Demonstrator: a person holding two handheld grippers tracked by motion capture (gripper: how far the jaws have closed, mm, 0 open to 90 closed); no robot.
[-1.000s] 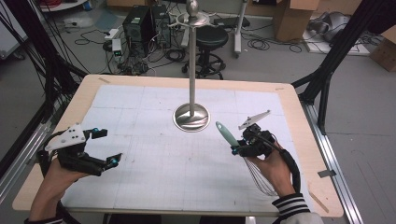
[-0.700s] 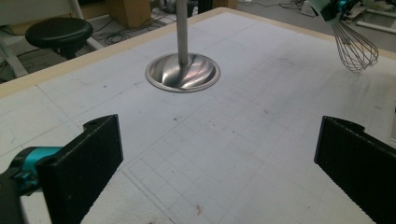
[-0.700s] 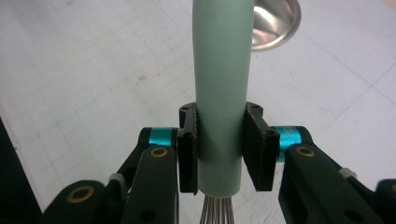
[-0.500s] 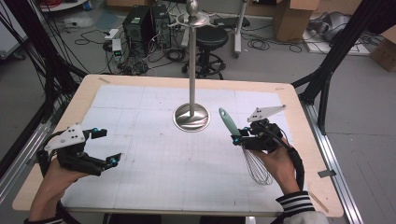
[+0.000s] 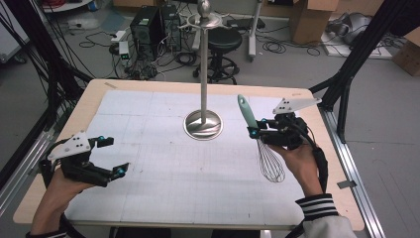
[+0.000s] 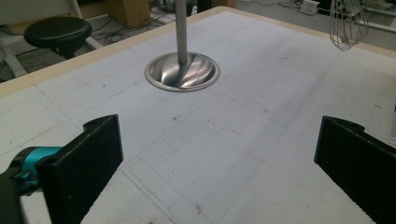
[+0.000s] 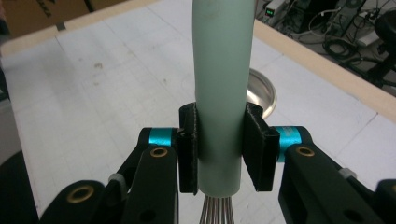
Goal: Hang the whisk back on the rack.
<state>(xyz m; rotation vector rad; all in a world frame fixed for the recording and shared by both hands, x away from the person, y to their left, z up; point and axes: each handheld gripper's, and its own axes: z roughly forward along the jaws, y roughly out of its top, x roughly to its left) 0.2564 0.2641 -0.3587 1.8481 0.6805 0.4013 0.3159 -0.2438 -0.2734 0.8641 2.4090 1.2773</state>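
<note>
A whisk with a pale green handle (image 5: 246,111) and wire loops (image 5: 270,161) hangs in the air at the right of the table, handle up and tilted left, wires down. My right gripper (image 5: 254,130) is shut on the lower handle; in the right gripper view its pads (image 7: 258,144) squeeze the handle (image 7: 223,79) just above the wires. A steel stand with a round base (image 5: 202,124) and a tall pole (image 5: 203,69) rises at the table's middle. My left gripper (image 5: 110,156) rests open at the near left, nothing between its fingers (image 6: 84,163). Its view shows the stand base (image 6: 182,72) and whisk wires (image 6: 346,24).
A white gridded mat (image 5: 163,168) covers the wooden table (image 5: 89,99). Black frame posts (image 5: 356,54) stand at the right and left sides. Beyond the far edge are a stool (image 5: 225,42), a computer case (image 5: 148,25), cables and cardboard boxes on the floor.
My right gripper has lifted the whisk off the mat and turned it from lying to nearly upright, handle up. The left gripper has stayed where it was.
</note>
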